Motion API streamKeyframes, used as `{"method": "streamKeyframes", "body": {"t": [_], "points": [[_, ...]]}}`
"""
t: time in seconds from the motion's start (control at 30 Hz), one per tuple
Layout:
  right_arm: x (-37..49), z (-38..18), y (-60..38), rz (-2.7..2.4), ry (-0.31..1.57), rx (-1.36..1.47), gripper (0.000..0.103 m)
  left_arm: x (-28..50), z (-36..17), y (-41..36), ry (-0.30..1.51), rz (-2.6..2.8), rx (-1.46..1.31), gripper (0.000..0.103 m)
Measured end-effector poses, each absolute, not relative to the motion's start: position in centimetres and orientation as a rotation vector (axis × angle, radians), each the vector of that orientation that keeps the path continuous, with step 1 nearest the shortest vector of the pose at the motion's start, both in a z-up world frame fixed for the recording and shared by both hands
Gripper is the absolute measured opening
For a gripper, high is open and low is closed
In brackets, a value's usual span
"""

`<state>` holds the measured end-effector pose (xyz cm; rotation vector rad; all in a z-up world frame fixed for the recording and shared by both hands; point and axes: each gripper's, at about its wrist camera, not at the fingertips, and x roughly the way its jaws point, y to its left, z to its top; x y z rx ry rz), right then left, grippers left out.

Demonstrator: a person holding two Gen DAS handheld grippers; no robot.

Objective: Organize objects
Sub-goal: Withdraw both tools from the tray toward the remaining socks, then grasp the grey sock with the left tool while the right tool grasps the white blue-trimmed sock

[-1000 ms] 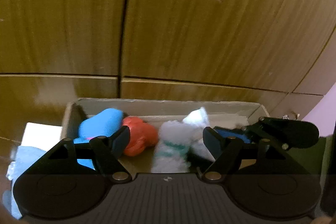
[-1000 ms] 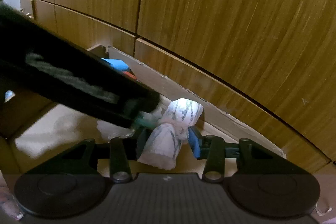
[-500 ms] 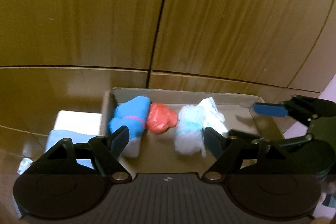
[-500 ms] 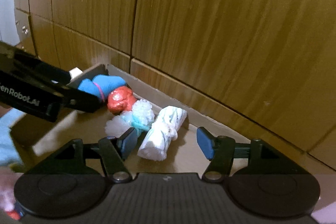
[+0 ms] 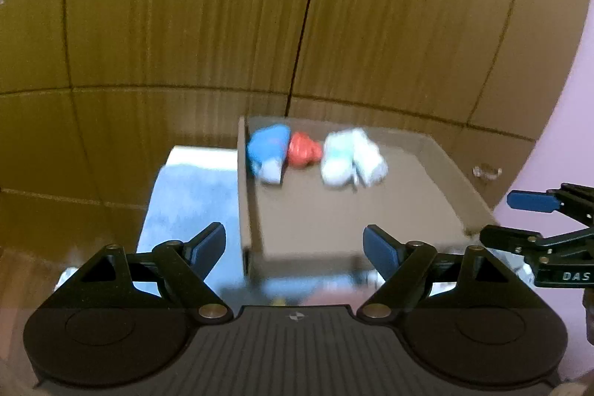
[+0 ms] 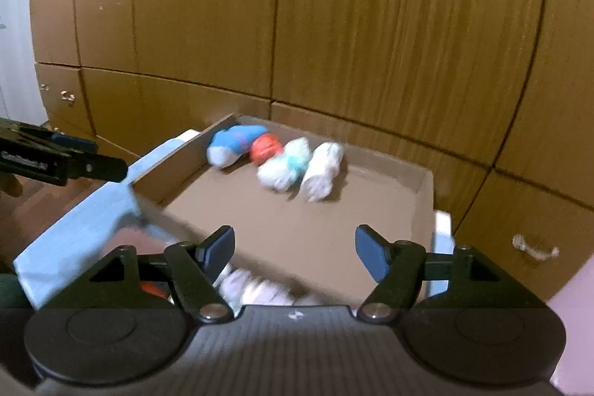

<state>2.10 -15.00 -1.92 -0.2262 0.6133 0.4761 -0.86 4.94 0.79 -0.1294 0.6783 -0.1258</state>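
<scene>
Both grippers have pulled back from the cardboard box (image 6: pixel 423 188) since a second ago, and the white rolled sock (image 6: pixel 321 171) that sat between the right gripper's pads then now lies free inside the box.

Nearest in the right wrist view, the right gripper (image 6: pixel 295 247) hovers over the box's near edge. Its jaws are opening, the blue pads stand wide apart, and nothing is between them. Just below it, outside the box, is a blurred pile of pale fabric (image 6: pixel 260 288) with a small red patch beside it.

In the left wrist view, the left gripper (image 5: pixel 295 245) hangs over the near left corner of the box (image 5: pixel 438 158). Its jaws are also opening, spread wide and empty. Under its left finger lies a light blue cloth (image 5: pixel 193 195), beside the box's left wall.

Farther in, four rolled socks lie side by side in a row along the back of the box. From left to right: a blue and white one (image 6: pixel 234 145), a red one (image 6: pixel 265 147), a fluffy white and teal one (image 6: pixel 286 167), and the white one. Each touches its neighbour.

Behind the box rises a wall of brown wooden cabinet doors (image 6: pixel 371 25).
</scene>
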Motion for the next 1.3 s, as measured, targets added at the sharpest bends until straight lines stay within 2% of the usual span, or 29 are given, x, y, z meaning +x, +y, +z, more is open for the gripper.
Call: {"method": "streamKeyframes", "body": {"t": [0.27,0.33,0.53,0.83,1.13,1.3], "points": [[-3.3,-2.9,-14.7,0.471,0.593,-0.178,0.071,-5.7,-1.4,3.8,0.678,-0.130,-0.077,0.085],[-4.2,-3.4,-14.4,0.467,0.596,-0.166,0.074,-6.8,-2.2,3.6,0.687,-0.130,-0.070,0.085],[-5.8,-6.5,-13.1,0.478,0.646,-0.110,0.075,-8.8,-3.7,2.8,0.706,-0.163,-0.042,0.086],[-4.8,-9.3,-12.2,0.472,0.679,-0.144,0.077,-8.8,-6.4,2.2,0.755,-0.214,-0.029,0.086],[-6.3,-9.0,-13.8,0.355,0.636,-0.180,0.081,-8.9,-6.6,1.9,0.733,-0.154,0.089,0.095],[-6.6,-9.3,-13.9,0.360,0.652,-0.136,0.081,-8.4,-7.4,0.6,0.752,-0.164,0.106,0.091]]}}
